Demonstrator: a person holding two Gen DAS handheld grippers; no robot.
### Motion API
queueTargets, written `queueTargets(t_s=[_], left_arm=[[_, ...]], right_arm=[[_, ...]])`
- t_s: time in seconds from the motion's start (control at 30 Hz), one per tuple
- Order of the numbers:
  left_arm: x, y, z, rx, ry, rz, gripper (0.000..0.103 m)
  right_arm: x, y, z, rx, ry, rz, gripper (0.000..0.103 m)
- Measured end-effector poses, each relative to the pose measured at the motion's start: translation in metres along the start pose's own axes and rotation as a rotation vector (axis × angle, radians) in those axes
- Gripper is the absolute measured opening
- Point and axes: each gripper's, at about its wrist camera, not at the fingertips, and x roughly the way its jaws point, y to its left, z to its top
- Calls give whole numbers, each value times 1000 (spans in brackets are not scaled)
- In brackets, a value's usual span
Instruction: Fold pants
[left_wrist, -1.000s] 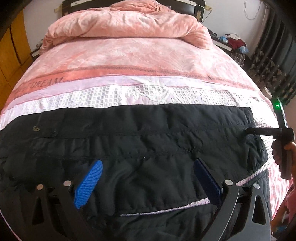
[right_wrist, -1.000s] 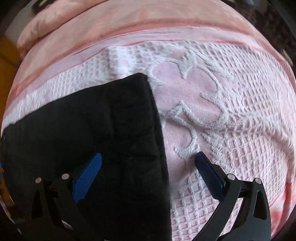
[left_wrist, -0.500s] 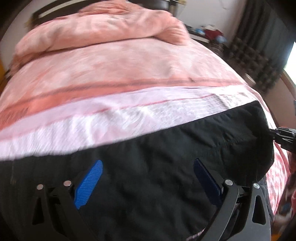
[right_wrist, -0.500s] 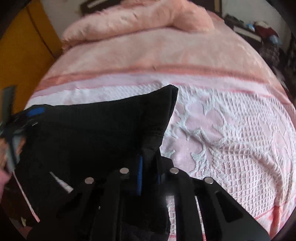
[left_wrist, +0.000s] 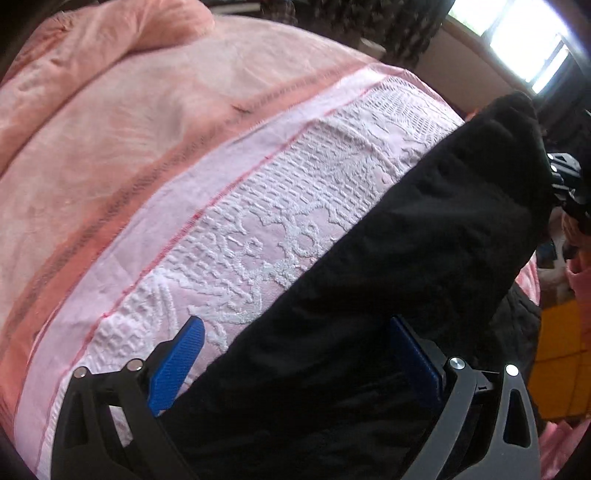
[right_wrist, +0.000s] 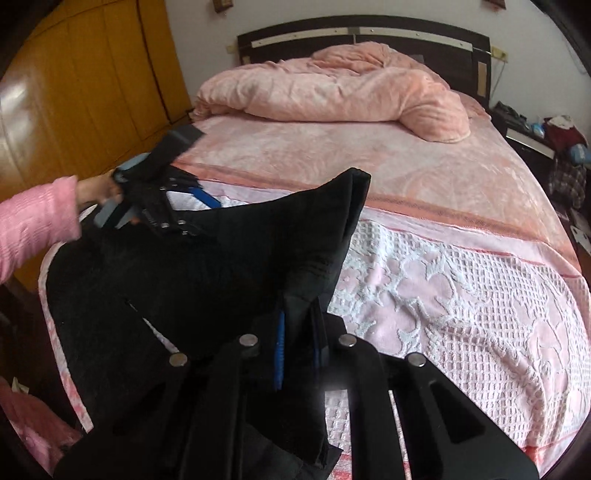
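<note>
Right gripper (right_wrist: 297, 354): jaws clamped tight on a fold of the black pants (right_wrist: 207, 266), lifting that corner above the bed.
Left gripper (left_wrist: 295, 365): jaws spread wide, gripping nothing; the pants' edge runs between its blue pads (left_wrist: 177, 363).
Pants: they stretch from the right gripper across to the left one, draped over the pink bedspread (right_wrist: 461, 295).
Beyond the grippers: a bunched pink quilt (right_wrist: 332, 88) near the headboard.
Left hand (right_wrist: 99, 188): pink sleeve.
</note>
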Motion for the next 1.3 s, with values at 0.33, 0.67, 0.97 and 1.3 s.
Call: queueTargets(t_s=[0.33, 0.67, 0.97, 1.3], left_arm=[[-4, 1, -14, 36, 63, -27, 22], [-90, -73, -62, 38, -277, 403, 7], [-82, -214, -158, 114, -324, 629, 7], [-34, -304, -242, 118, -256, 464, 7]], right_arm=[[-4, -1, -3, 25, -24, 5, 10], [-10, 1, -1, 109, -117, -55, 10], [-21, 15, -72, 210, -103, -31, 10], [-33, 38, -119, 218, -77, -58, 12]])
